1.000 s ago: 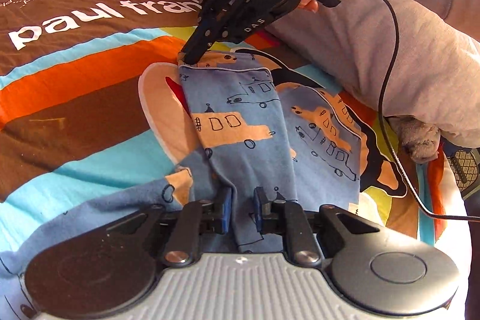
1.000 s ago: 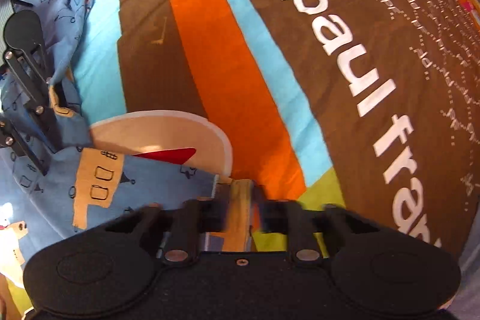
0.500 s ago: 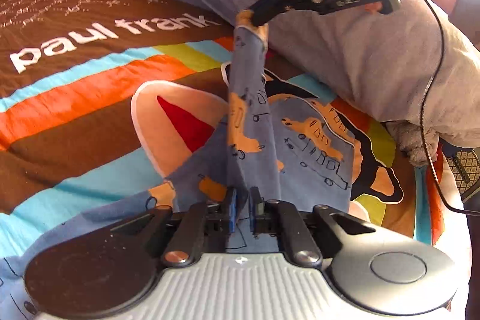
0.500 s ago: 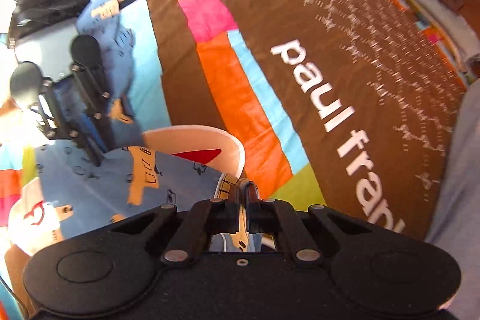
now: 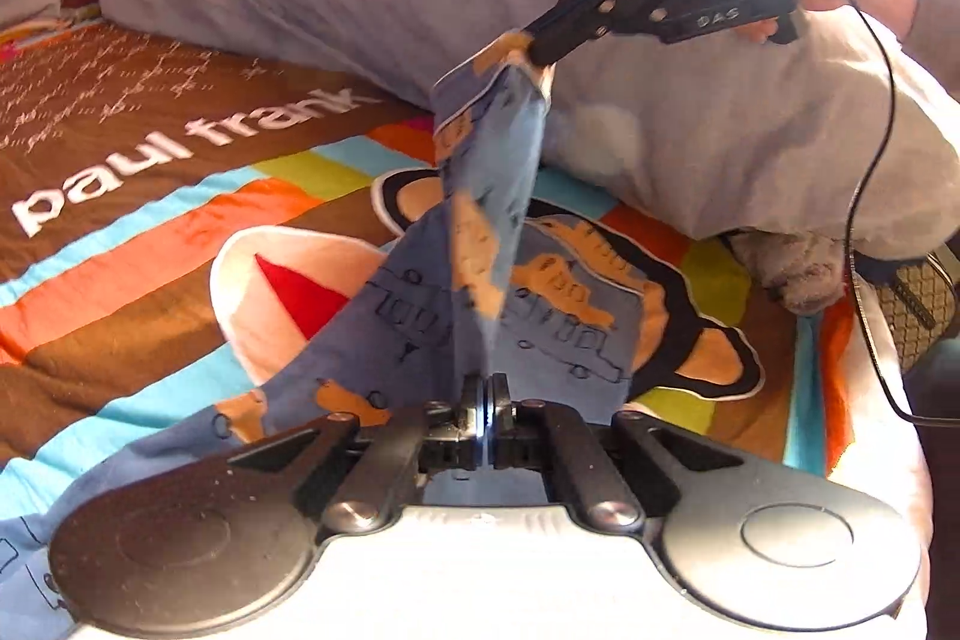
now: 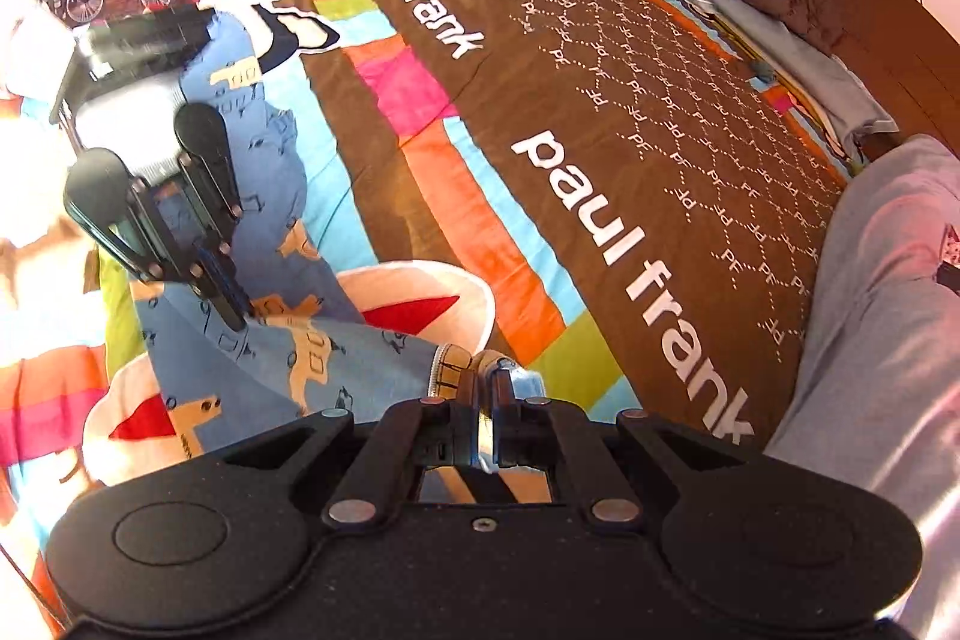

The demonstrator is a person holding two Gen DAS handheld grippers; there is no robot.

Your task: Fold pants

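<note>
left view: low over the bed [image 5: 150,244], facing the right tongs [image 5: 540,51]
right view: higher, facing left tongs [image 6: 237,319]
shared: pants [image 5: 480,196], bed

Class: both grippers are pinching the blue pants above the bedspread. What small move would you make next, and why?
Probably carry the right gripper across toward the left gripper. Both are shut on the pants, and the raised cuff end hangs above the part on the bedspread, ready to be folded over.

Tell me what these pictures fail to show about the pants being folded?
- Left wrist view: the pants run off the lower left edge, so their full length is unknown.
- Right wrist view: the cloth between the right gripper fingers is hidden.
- Left gripper body hides cloth beneath.
</note>
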